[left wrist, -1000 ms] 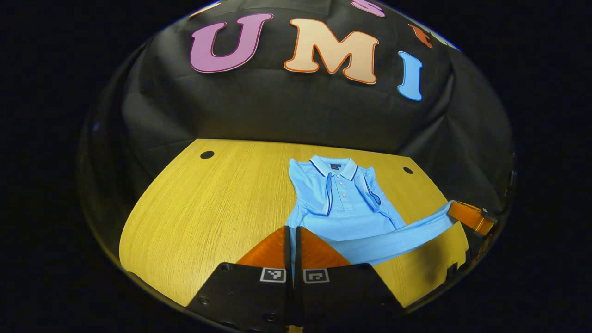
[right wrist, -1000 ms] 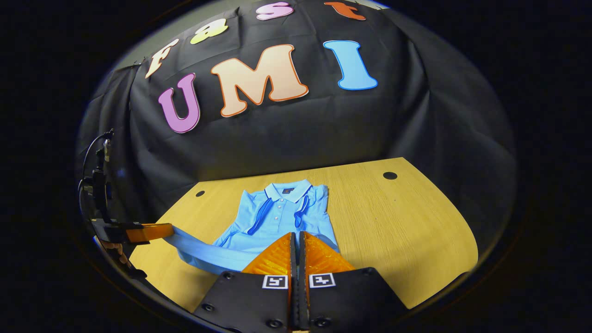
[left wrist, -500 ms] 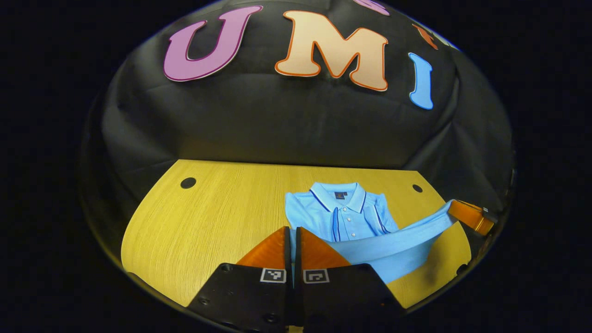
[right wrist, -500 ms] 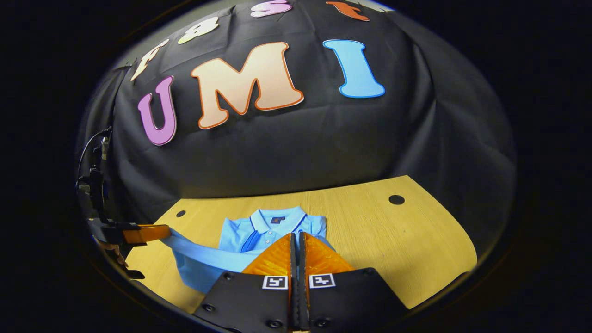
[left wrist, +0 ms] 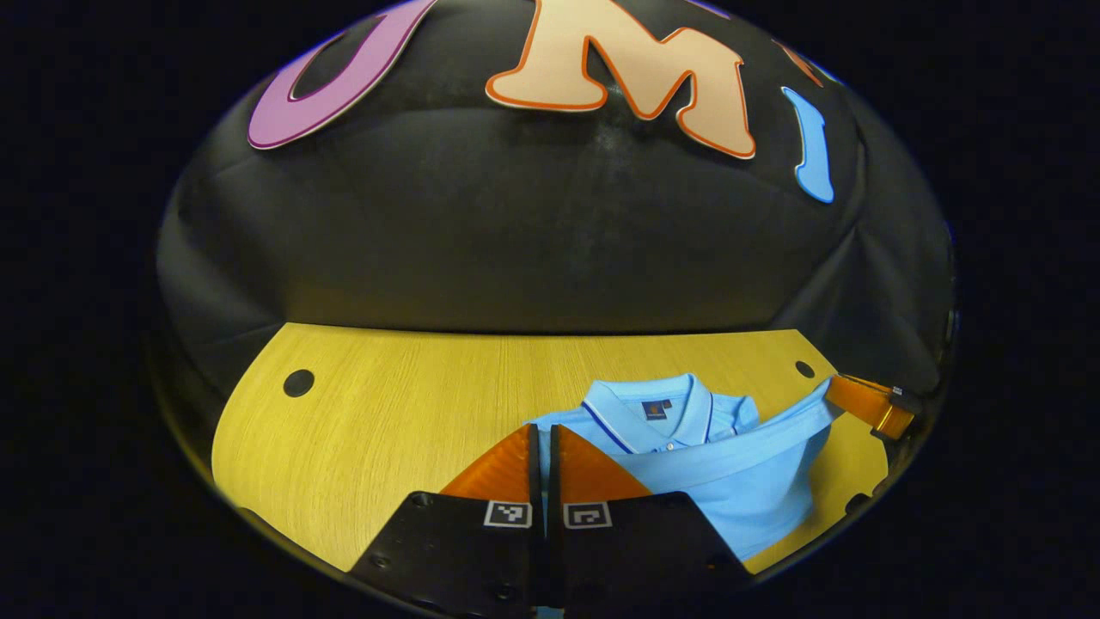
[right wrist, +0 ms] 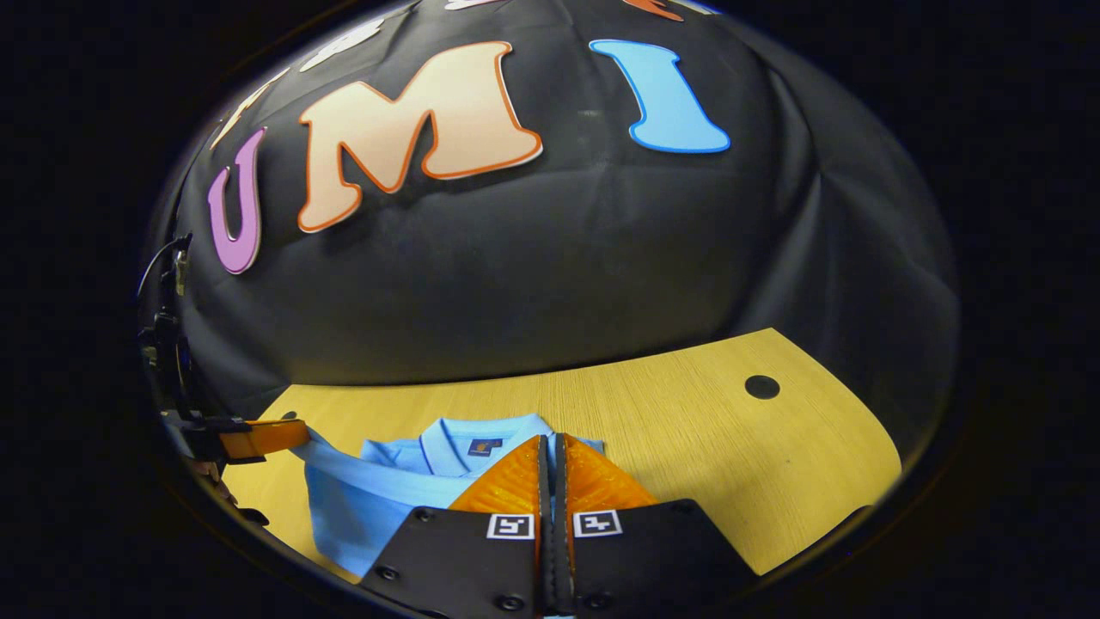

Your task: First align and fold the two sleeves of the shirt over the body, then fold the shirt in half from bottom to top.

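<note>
While both grippers apparently pinch its hem, shirt hangs doubled.

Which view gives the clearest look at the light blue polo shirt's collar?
The left gripper view: the collar of the light blue polo shirt shows whole above the lifted hem, with its dark piping, neck label and top button. In the right gripper view the collar is partly hidden behind the right gripper.

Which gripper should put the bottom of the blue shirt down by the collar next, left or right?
Neither alone, I think. The left gripper and right gripper each pinch a corner of the shirt hem, stretched between them near the collar.
</note>
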Tool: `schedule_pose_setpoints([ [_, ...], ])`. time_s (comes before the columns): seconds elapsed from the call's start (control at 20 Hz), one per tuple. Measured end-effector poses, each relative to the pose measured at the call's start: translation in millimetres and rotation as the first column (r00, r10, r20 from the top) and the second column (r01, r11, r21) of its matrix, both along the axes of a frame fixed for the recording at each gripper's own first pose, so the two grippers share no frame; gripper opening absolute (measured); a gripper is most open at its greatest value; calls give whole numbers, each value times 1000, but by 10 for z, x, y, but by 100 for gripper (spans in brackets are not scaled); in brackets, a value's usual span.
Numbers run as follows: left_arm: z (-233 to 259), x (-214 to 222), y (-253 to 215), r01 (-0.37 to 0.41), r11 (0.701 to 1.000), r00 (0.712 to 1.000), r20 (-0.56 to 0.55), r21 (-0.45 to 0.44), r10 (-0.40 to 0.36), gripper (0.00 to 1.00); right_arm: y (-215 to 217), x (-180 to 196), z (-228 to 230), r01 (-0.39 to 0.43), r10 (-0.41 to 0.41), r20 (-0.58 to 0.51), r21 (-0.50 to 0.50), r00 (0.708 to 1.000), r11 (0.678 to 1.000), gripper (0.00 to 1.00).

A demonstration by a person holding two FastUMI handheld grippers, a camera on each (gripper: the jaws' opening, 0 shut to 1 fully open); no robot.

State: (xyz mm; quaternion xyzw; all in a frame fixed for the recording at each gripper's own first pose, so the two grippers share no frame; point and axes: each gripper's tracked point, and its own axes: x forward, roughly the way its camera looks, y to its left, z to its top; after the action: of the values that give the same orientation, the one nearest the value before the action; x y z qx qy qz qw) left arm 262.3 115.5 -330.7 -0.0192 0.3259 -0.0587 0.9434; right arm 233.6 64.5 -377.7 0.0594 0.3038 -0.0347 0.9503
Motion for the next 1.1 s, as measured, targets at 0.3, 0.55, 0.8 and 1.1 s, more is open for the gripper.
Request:
schedule_pose_setpoints([
  [0.3, -270, 281, -97, 55, 998, 998, 1, 26, -55, 0, -123, 255, -408, 39, -39, -40, -8, 998, 999, 2],
  [0.55, 238, 213, -69, 36, 999, 991, 128, 36, -40, 99, 33, 209, 29, -25, 28, 55, -52, 998, 998, 75],
  [0.8, 887, -95, -71, -12, 995, 970, 242, 96, -11, 96, 229, -107, 828, -86, 109, 180, -132, 978, 987, 98],
  [1.1, 1682, -801, -195, -52, 992, 929, 371, 117, 5, 95, 272, -640, 1881, -92, 130, 335, -128, 933, 987, 98],
])
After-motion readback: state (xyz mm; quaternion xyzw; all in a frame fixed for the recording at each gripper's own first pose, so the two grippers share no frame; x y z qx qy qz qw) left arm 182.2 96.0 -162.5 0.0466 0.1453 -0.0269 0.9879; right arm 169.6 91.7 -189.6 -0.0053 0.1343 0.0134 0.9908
